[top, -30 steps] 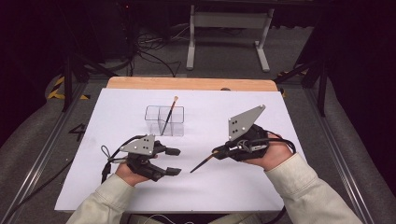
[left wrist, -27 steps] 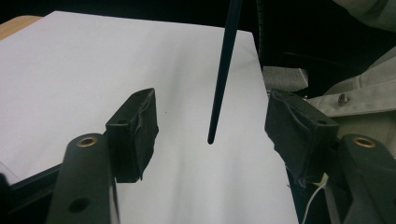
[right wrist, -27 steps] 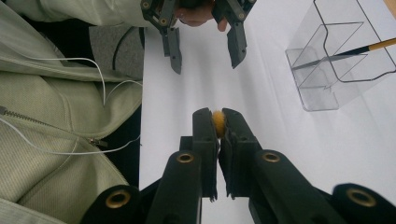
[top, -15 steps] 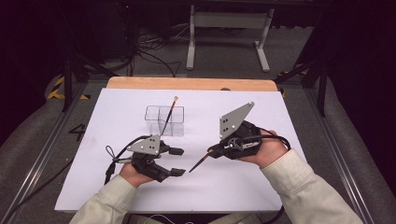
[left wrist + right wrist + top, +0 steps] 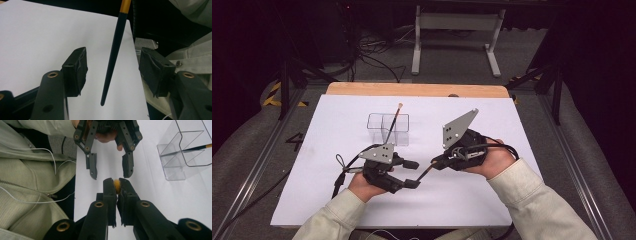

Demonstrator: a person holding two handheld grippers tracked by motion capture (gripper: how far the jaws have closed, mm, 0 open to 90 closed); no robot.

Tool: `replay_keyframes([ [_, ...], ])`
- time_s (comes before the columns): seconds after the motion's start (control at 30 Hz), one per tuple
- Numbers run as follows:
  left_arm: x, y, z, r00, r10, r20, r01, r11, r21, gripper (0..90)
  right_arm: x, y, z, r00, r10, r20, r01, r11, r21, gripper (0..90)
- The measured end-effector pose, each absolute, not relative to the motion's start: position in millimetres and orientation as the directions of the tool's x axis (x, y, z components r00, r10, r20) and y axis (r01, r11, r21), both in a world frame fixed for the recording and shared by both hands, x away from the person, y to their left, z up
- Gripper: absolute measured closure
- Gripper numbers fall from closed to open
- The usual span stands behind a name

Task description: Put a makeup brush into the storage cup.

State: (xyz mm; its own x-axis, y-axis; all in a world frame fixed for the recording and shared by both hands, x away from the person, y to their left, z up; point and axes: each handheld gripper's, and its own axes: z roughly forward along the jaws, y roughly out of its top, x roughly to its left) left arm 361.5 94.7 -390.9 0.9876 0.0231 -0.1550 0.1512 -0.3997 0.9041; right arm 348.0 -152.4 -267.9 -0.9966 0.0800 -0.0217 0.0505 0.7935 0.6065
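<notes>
Now brush (image 5: pixel 113 57) tip between open fingers (image 5: pixel 75 71) — untouched

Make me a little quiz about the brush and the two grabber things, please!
1. True or false: the right gripper is shut on the brush.
2. Where does the brush's dark pointed end sit?
A. Inside the clear box
B. Between the open jaws of the left gripper, touching neither
C. Flat on the white sheet
3. Fill in: a second brush leans inside the clear ____.

Key:
1. True; its jaws pinch the brush's yellow part.
2. B
3. box
</notes>
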Motion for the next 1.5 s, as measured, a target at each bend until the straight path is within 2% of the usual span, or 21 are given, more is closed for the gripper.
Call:
replay_keyframes([
  [0.13, 362, 92, -391, 0.987, 0.015, -0.161, 0.154, -0.396, 0.905, 41.9, 348, -151, -269, -0.997, 0.078, -0.019, 0.051, 0.795, 0.604, 85.2],
  [0.3, 361, 87, -391, 0.984, -0.019, -0.175, 0.154, -0.395, 0.906, 50.2, 348, -149, -270, -0.997, 0.072, -0.015, 0.049, 0.794, 0.606, 85.2],
  [0.6, 361, 81, -391, 0.983, -0.047, -0.176, 0.143, -0.398, 0.906, 58.3, 349, -147, -271, -0.998, 0.067, -0.009, 0.048, 0.789, 0.612, 85.2],
  [1.1, 360, 78, -392, 0.984, -0.075, -0.159, 0.115, -0.409, 0.905, 81.3, 350, -148, -272, -0.999, 0.051, 0.015, 0.049, 0.778, 0.626, 85.1],
  [1.5, 356, 78, -390, 0.990, -0.060, -0.125, 0.089, -0.416, 0.905, 82.7, 349, -148, -273, -0.999, 0.037, 0.001, 0.029, 0.773, 0.633, 83.9],
])
